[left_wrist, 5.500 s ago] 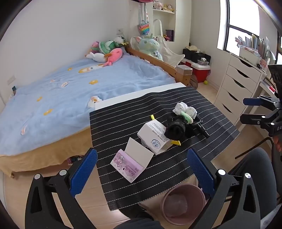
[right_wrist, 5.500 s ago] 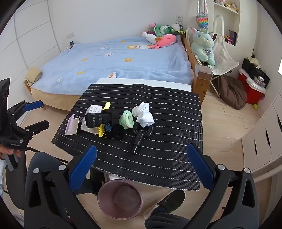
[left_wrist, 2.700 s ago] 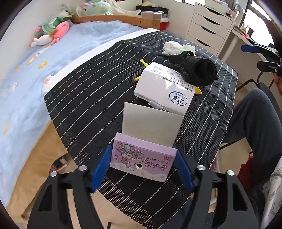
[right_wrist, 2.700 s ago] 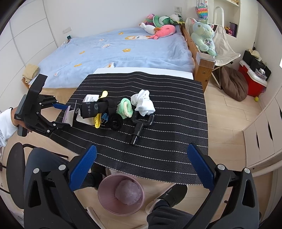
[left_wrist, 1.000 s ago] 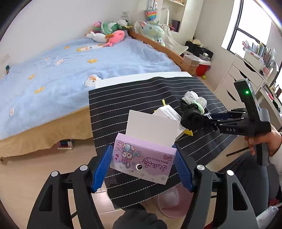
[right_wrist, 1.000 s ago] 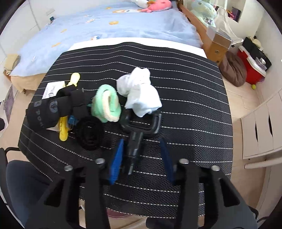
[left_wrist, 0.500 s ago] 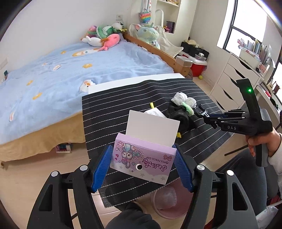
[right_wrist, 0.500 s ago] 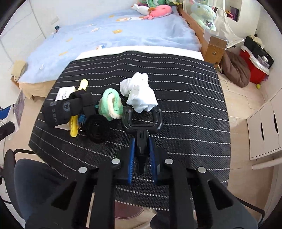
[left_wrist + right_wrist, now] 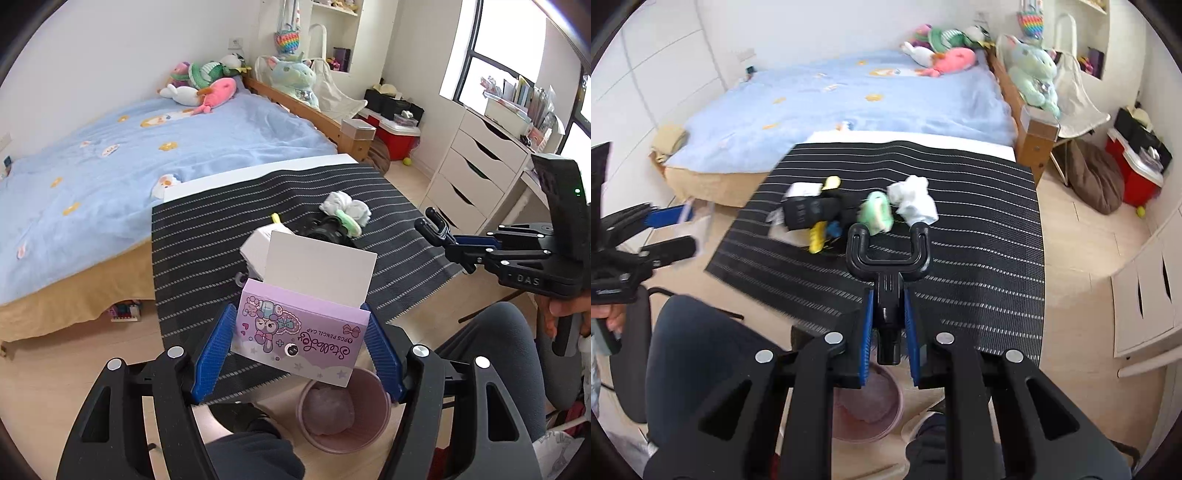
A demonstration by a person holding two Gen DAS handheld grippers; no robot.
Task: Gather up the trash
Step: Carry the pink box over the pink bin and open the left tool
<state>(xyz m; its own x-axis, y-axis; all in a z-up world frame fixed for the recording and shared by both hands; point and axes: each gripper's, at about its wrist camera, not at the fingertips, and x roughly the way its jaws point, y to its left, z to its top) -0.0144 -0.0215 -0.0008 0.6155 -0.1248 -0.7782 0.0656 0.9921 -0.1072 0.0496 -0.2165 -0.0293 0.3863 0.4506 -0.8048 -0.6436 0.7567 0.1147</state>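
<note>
Purple pencil-cap box (image 9: 300,334) clamped in the left hand-held gripper (image 9: 301,354), right above the pink bin (image 9: 373,421); right hand-held gripper (image 9: 889,332) grasps a black Y-shaped handle (image 9: 889,273). Bin holds 1 wad, clutter waits on the table (image 9: 979,266)

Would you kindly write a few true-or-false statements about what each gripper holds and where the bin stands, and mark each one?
1. The left gripper holds a purple box with its flap open. True.
2. The right gripper is empty. False: it is shut on a black Y-shaped tool.
3. The pink bin stands on the floor below the table's near edge. True.
4. The white socks lie in the bin. False: they lie on the striped mat.
</note>
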